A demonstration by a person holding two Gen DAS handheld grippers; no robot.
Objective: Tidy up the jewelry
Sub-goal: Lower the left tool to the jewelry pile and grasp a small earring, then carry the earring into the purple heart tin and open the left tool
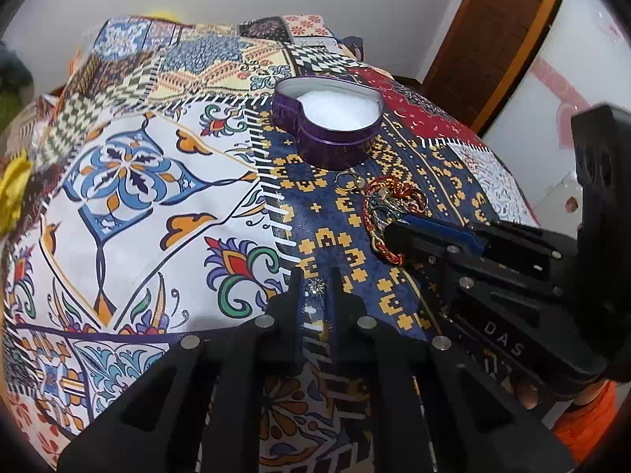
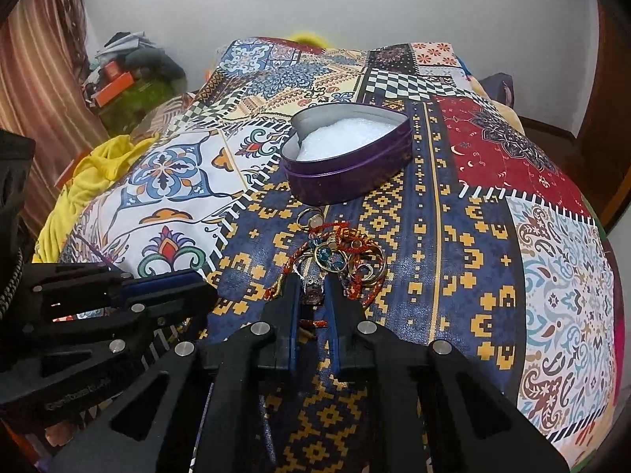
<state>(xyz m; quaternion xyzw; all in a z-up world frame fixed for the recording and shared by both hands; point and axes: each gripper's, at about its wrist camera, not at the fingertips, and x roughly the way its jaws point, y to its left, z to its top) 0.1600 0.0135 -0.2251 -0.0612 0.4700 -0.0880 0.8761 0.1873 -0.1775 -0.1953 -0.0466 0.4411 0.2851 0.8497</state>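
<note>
A purple heart-shaped tin point(image 1: 331, 122) with white padding stands open on the patterned bedspread; it also shows in the right wrist view point(image 2: 347, 157). A pile of jewelry point(image 2: 343, 252), red cords, rings and blue stones, lies just in front of it, and shows in the left wrist view point(image 1: 390, 209). My right gripper point(image 2: 313, 287) is shut on a small silver ring point(image 2: 313, 285) at the pile's near edge. My left gripper point(image 1: 313, 287) is shut on a small sparkly silver piece point(image 1: 314, 287), to the left of the pile.
A loose gold ring point(image 1: 347, 179) lies between tin and pile. The patchwork bedspread point(image 1: 157, 197) covers the whole surface. Yellow cloth point(image 2: 90, 173) lies at the left edge. A wooden door point(image 1: 493, 31) stands at the right, clutter in the far left corner point(image 2: 126, 71).
</note>
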